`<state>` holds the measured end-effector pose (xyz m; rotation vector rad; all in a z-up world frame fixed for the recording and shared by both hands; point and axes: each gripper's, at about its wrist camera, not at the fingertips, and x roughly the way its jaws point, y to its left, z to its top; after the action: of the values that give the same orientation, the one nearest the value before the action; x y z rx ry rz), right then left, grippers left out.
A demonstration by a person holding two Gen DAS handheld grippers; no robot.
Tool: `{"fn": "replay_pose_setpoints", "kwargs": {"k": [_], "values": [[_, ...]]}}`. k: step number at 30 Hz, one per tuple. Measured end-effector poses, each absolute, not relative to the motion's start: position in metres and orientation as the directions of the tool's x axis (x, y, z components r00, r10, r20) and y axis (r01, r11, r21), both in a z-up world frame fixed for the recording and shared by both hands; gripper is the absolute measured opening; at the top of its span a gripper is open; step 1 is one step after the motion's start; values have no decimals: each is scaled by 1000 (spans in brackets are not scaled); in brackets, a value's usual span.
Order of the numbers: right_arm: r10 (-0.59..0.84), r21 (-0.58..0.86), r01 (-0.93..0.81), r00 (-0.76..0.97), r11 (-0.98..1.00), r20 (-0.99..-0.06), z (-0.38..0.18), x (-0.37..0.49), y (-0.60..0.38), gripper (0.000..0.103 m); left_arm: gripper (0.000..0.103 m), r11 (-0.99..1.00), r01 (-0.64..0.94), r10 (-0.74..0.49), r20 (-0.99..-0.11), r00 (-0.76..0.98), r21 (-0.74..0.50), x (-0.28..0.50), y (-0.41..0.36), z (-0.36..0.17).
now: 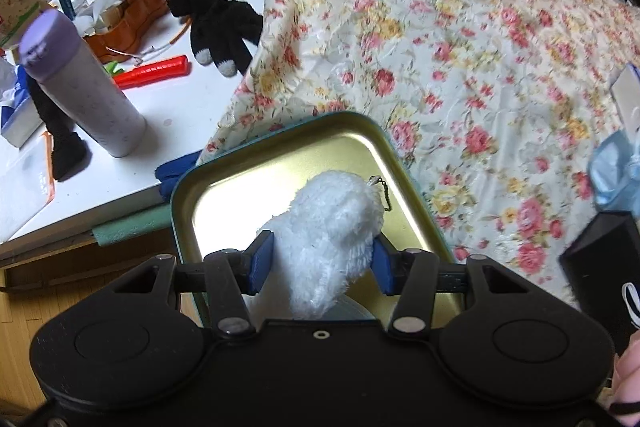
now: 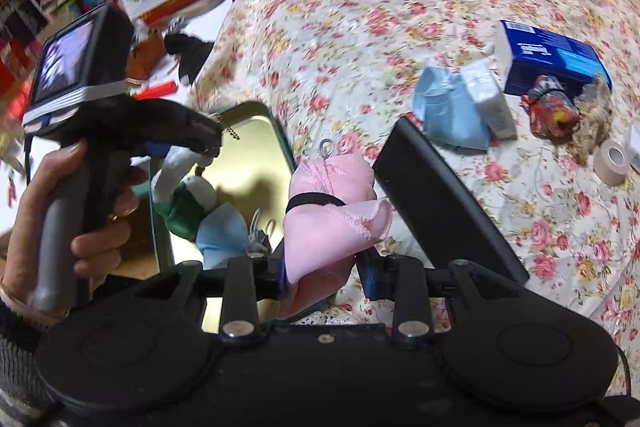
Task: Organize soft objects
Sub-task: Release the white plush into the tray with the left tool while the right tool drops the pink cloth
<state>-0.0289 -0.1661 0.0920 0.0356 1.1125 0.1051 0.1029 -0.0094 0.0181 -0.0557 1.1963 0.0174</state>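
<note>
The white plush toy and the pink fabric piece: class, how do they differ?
The white plush toy is fluffy; the pink fabric piece is smooth with a black band. The left gripper holds the toy over the gold tin; the right gripper holds the fabric beside it. Both are soft and clamped.

Tin [image 1: 280,147] on the bedspread [image 1: 460,47] edge, table [image 1: 192,99] left, tissue box [image 2: 552,55] far right

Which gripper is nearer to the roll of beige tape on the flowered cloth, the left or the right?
Right. The right gripper, shut on a pink cloth bundle, is beside the tin; the tape roll lies off to its right. The left gripper hangs over the gold tin, farther away.
</note>
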Motion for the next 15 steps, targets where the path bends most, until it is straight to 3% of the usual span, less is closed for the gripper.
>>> {"fn": "replay_pose_setpoints", "kwargs": {"k": [9, 15], "values": [[84, 52, -94, 372, 994, -925, 64, -13, -141, 31, 53, 1000, 1, -8, -938, 348, -8, 108, -10, 6], [59, 20, -111, 356, 994, -933, 54, -7, -132, 32, 61, 999, -12, -25, -937, 348, -31, 108, -7, 7]]}}
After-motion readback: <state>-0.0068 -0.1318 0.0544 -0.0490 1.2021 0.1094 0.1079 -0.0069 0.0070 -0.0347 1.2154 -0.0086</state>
